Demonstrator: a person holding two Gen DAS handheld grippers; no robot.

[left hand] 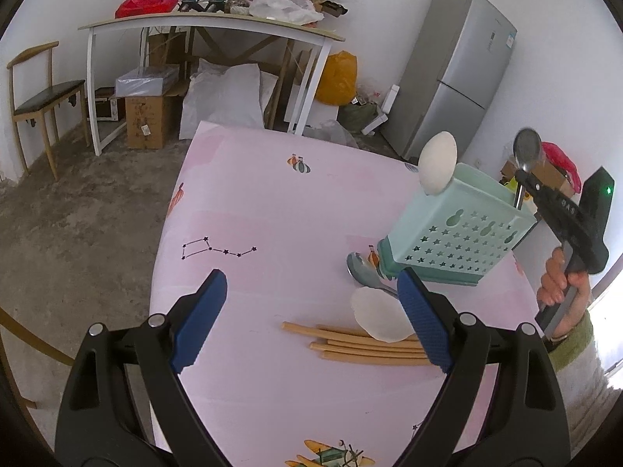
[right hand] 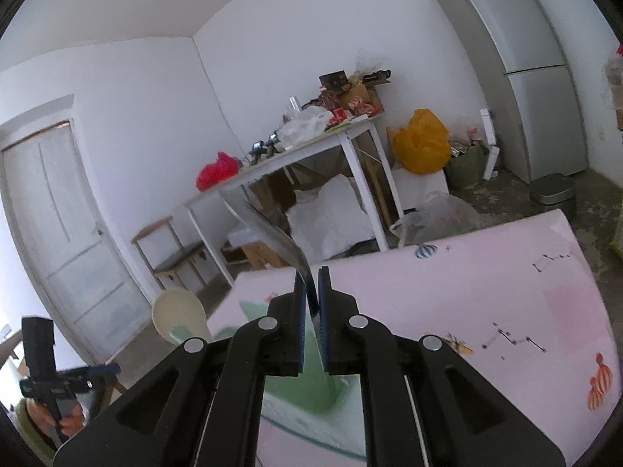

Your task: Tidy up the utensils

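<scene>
A pink table (left hand: 272, 202) fills the left wrist view, where the left gripper (left hand: 311, 323), jaws apart and empty, hovers over chopsticks (left hand: 350, 344), a white spoon (left hand: 379, 317) and a steel spoon (left hand: 362, 272) beside the green holder (left hand: 459, 233). Right wrist view: the right gripper (right hand: 310, 303) clamps a metal spoon (right hand: 272, 229) above the holder (right hand: 307, 385).

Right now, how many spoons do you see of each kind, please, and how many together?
Metal spoon: 2 (one in the right gripper, one on the table)
White spoon: 2 (one in the green holder, one on the table)
Total: 4
</scene>
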